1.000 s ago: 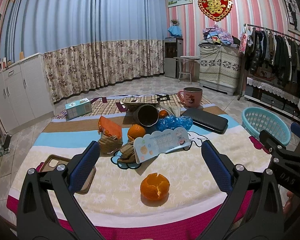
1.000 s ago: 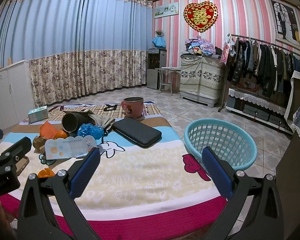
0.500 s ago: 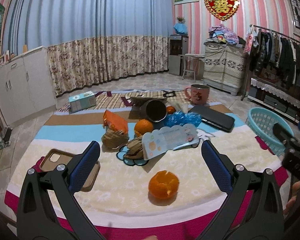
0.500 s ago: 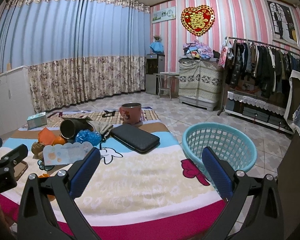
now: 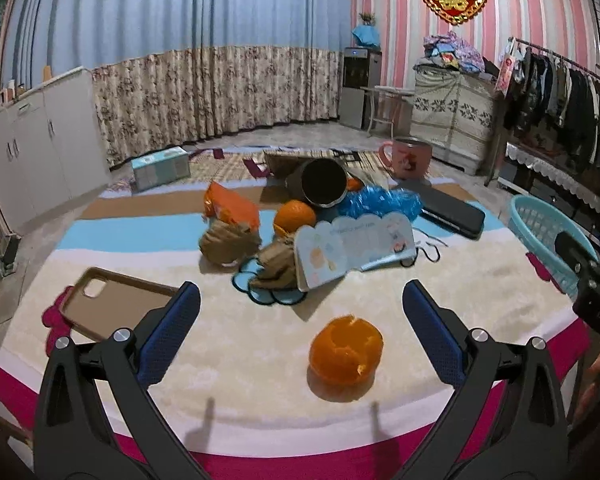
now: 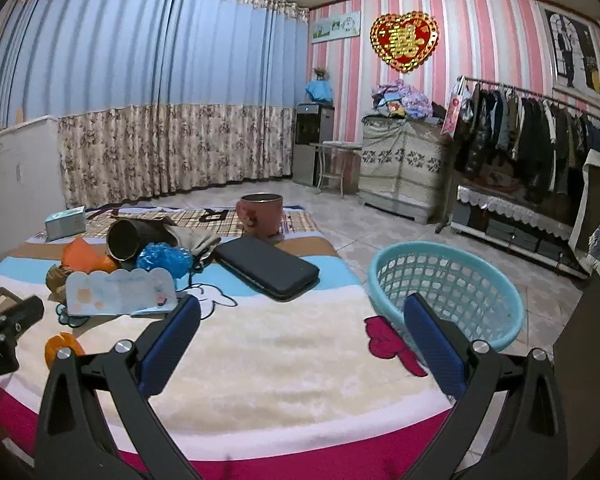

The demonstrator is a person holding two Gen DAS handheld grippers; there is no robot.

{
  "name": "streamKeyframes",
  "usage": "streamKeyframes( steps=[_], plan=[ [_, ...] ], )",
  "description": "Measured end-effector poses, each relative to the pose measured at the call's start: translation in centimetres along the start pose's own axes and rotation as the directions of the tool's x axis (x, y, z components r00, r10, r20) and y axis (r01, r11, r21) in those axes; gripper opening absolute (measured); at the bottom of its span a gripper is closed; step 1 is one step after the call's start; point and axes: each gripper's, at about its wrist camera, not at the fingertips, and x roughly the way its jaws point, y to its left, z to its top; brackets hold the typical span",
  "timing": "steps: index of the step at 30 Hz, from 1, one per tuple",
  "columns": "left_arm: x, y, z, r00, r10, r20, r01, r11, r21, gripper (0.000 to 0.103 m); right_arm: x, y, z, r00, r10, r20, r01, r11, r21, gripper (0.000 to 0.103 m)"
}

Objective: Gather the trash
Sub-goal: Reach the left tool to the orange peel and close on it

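An orange peel shell lies on the cloth-covered table near its front edge, just ahead of my open left gripper. Behind it is a pile: crumpled brown paper, an orange wrapper, a whole orange, a blue crinkled bag and a pale printed card. My right gripper is open over the table's right part, empty. A turquoise basket stands at the table's right edge. The peel shows at the left in the right wrist view.
A phone case lies front left. A tipped dark cup, a black wallet, a pink mug and a tissue box sit further back. A clothes rack stands right.
My left gripper has drawn nearer to the table, so the orange peel sits larger and closer between the fingers. The right gripper has lifted and tilted slightly. Both stay open.
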Motion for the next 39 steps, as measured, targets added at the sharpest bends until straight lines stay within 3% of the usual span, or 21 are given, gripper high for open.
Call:
streamKeyframes(
  steps=[12,18,22,26,32,35,39],
  plan=[
    [3.5,-1.7,-1.9,0.997,-0.011,-0.076,0.015,0.999,0.047,0.097,2.2,-0.3,-1.4,0.999,-0.029,-0.043,0.029,1.0,0.001,0.099],
    [5.1,-2.4,-2.6,0.987,-0.06,-0.148,0.07,0.996,0.062,0.073,3.5,-0.4,-2.0,0.995,-0.014,-0.101,0.016,1.0,0.02,0.099],
    [5.3,-2.7,-2.8,0.982,-0.079,-0.172,0.094,0.992,0.082,0.047,4.0,-0.3,-2.1,0.993,0.008,-0.12,-0.005,1.0,0.029,0.099],
    [4.9,-2.0,-2.2,0.976,-0.115,-0.183,0.127,0.99,0.056,0.04,4.8,0.2,-1.7,0.987,0.059,-0.151,-0.053,0.997,0.048,0.099],
    [3.1,-0.1,3.2,0.995,-0.069,-0.079,0.073,0.996,0.047,0.039,6.1,2.6,0.0,0.971,0.154,-0.182,-0.149,0.988,0.04,0.099],
    [2.7,0.7,7.3,1.0,-0.006,-0.006,0.006,0.998,0.056,0.039,7.3,4.4,0.7,0.962,0.183,-0.205,-0.183,0.983,0.015,0.099],
    [3.4,2.3,11.6,1.0,-0.007,0.024,0.007,1.0,-0.009,0.039,9.3,6.6,1.5,0.94,0.225,-0.256,-0.233,0.972,-0.001,0.099]
  ],
)
